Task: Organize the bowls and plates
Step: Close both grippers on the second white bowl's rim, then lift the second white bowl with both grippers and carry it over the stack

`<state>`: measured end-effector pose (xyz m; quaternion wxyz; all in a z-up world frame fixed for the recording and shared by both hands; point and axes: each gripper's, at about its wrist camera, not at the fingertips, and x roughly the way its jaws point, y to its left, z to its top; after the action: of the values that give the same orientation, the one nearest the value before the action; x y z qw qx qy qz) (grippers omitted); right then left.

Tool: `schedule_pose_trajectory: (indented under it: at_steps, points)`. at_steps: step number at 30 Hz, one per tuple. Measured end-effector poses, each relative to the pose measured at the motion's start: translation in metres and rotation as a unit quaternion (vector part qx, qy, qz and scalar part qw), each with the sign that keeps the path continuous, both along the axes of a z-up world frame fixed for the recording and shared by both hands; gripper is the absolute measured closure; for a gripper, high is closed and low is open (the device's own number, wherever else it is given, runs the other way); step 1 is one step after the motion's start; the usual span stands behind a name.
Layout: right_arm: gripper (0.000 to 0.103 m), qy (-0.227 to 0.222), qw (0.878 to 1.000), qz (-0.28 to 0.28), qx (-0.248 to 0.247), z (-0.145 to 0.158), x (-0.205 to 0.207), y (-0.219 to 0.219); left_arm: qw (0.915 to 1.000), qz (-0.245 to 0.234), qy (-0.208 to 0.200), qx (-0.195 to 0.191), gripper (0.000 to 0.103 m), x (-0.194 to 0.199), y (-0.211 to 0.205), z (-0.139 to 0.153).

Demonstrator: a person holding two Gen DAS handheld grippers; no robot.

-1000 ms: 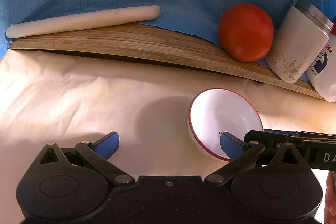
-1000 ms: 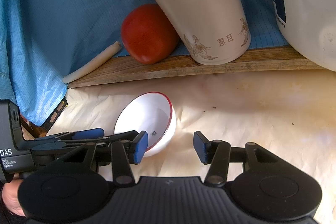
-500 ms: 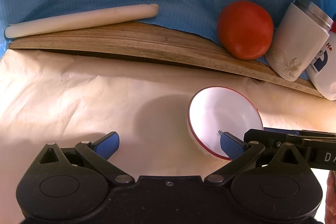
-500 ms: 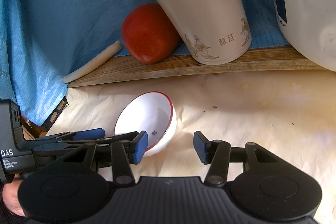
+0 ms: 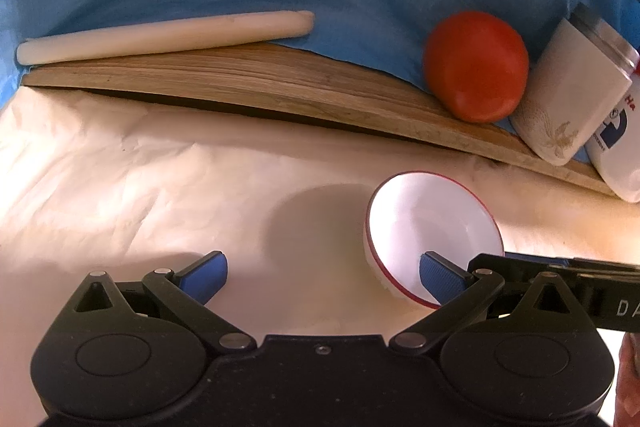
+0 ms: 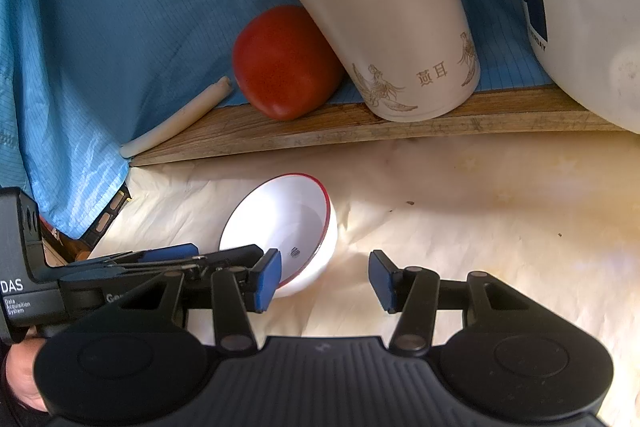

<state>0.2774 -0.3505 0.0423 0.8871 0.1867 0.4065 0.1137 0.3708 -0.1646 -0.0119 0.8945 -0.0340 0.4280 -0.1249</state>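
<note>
The bowl (image 5: 432, 227) sits on the paper (image 5: 140, 187), apparently tilted. The left gripper (image 5: 320, 273) is wide open, the right gripper (image 6: 324, 277) half open; both are empty. Step: approaching it. Next, straddle its rim and close.

Home kitchen (tomato (image 5: 476, 67), tumbler (image 6: 380, 11), wooden board (image 5: 240, 83))

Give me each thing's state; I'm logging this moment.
Bowl: tilted on the paper, not gripped.
Tumbler: lid on, standing on the board.
Tomato: whole, touching the tumbler.
Left gripper: open.
Right gripper: open, empty.
</note>
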Motion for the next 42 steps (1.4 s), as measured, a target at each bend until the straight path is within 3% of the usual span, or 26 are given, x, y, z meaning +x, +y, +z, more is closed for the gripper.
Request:
schedule_pose_trajectory:
  at_steps: [7, 9, 17, 31, 42]
  points:
    - [0.059, 0.006, 1.0, 0.005, 0.014, -0.002, 0.0, -0.001, 0.9997, -0.007, -0.007, -0.021, 0.026, -0.006, 0.007, 0.005]
    - [0.062, 0.008, 1.0, 0.007, 0.022, -0.003, 0.0, -0.002, 0.9996, -0.01, -0.004, -0.028, 0.042, -0.007, 0.008, 0.006]
    - [0.074, 0.011, 0.999, 0.016, 0.045, -0.004, 0.002, -0.007, 0.9968, -0.05, 0.008, -0.062, 0.084, -0.013, 0.006, 0.012]
    - [0.081, 0.006, 0.999, 0.006, 0.041, 0.005, -0.005, -0.001, 0.9963, -0.03, -0.015, -0.079, 0.091, -0.031, 0.016, 0.03]
    - [0.081, -0.028, 0.999, 0.0, 0.031, 0.04, -0.054, -0.003, 0.9936, -0.056, -0.043, -0.088, 0.091, -0.066, -0.002, 0.07]
